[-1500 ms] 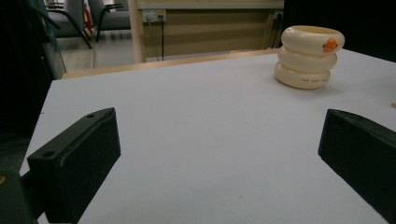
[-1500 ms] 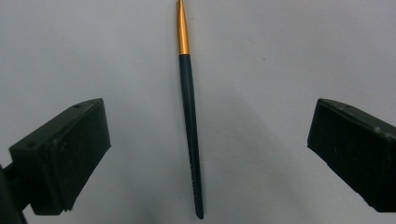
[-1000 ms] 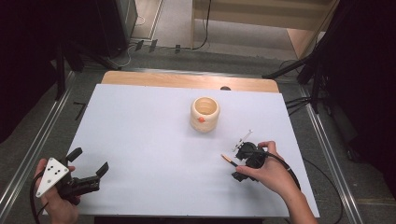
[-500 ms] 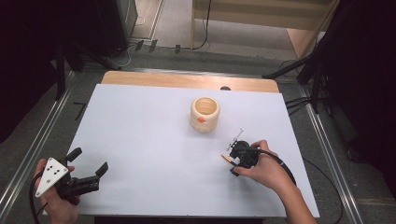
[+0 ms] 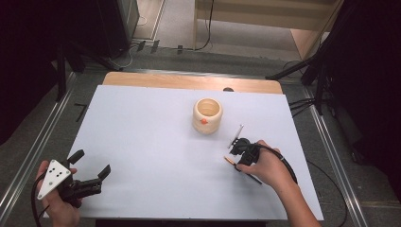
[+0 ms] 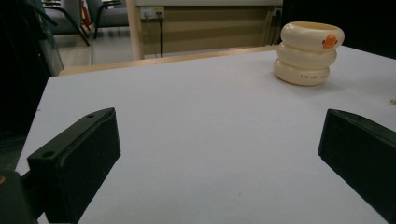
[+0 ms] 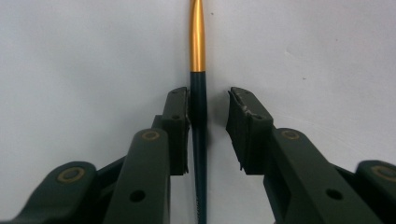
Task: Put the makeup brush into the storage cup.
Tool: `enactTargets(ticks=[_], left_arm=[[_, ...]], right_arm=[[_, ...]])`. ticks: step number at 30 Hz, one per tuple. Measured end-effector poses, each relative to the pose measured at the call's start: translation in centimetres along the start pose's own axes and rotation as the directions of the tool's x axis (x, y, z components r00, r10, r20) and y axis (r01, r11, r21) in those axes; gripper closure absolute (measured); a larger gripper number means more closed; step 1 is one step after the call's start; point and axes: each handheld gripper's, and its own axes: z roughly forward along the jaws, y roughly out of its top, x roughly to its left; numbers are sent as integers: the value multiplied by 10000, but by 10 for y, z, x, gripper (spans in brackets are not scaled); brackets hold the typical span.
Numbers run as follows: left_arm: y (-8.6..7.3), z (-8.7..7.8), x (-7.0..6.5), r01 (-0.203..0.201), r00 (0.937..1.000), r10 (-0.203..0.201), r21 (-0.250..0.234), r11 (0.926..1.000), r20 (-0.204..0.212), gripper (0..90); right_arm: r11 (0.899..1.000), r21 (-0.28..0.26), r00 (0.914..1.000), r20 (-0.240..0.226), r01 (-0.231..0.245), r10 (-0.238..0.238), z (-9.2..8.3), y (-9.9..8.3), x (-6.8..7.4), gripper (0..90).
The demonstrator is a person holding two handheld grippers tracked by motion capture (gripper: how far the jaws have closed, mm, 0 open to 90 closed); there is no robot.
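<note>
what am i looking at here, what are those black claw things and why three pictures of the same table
A person sits at a table covered by a white sheet and holds a hand-operated two-jaw gripper in each hand. There is no robot arm.

The high view looks down from above. The other two pictures come from small cameras riding on the grippers, looking out along their black jaws.

On the sheet stand a cream ringed cup with a small orange mark and, nearer the right hand, a slim pen with a dark body and gold end, lying flat.

The left gripper rests near the table's front corner, jaws wide apart, holding nothing. The right gripper has just been closing around the pen: one pad touches it, the other stands apart, so it is not gripped yet.
</note>
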Motion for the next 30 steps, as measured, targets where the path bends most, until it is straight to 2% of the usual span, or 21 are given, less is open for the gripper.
enactTargets(ticks=[3, 6, 9, 14, 19, 20, 21, 24, 26, 30], left_arm=[[0, 0, 0, 13, 10000, -13, 5, 10000, 13, 0], [0, 0, 0, 7, 10000, -7, 3, 10000, 11, 0], [0, 0, 0, 6, 10000, -6, -1, 10000, 8, 0], [0, 0, 0, 25, 10000, -25, 7, 10000, 6, 0], [-1, 0, 0, 37, 10000, -37, 4, 10000, 10, 0], [-1, 0, 0, 37, 10000, -37, 4, 10000, 10, 0], [-1, 0, 0, 32, 10000, -32, 5, 10000, 11, 0], [-1, 0, 0, 39, 10000, -39, 10, 10000, 12, 0], [-1, 0, 0, 29, 10000, -29, 15, 10000, 17, 0], [-1, 0, 0, 40, 10000, -40, 0, 10000, 14, 0]], right_arm=[[9998, 61, 9998, -58, 180, -179, 0, 2, 3, 840], [10000, 76, 9999, -153, 46, -45, 0, 3, 3, 843], [9999, 33, 9998, -152, 118, -118, -1, 1, 2, 844], [9983, -578, 9997, -225, -110, 97, -4, -2, 0, 844], [9897, -1380, 9990, -282, -386, 350, -14, -3, -2, 844], [9897, -1380, 9990, -282, -386, 350, -14, -3, -2, 844], [9836, -1717, 9981, -343, -556, 504, -18, -3, -3, 844], [9727, -2210, 9972, -413, -707, 631, -24, -5, -4, 844], [9631, -2604, 9972, -488, -683, 575, -27, -6, -6, 844], [9393, -3338, 9967, -392, -795, 704, -35, -9, -8, 844]])
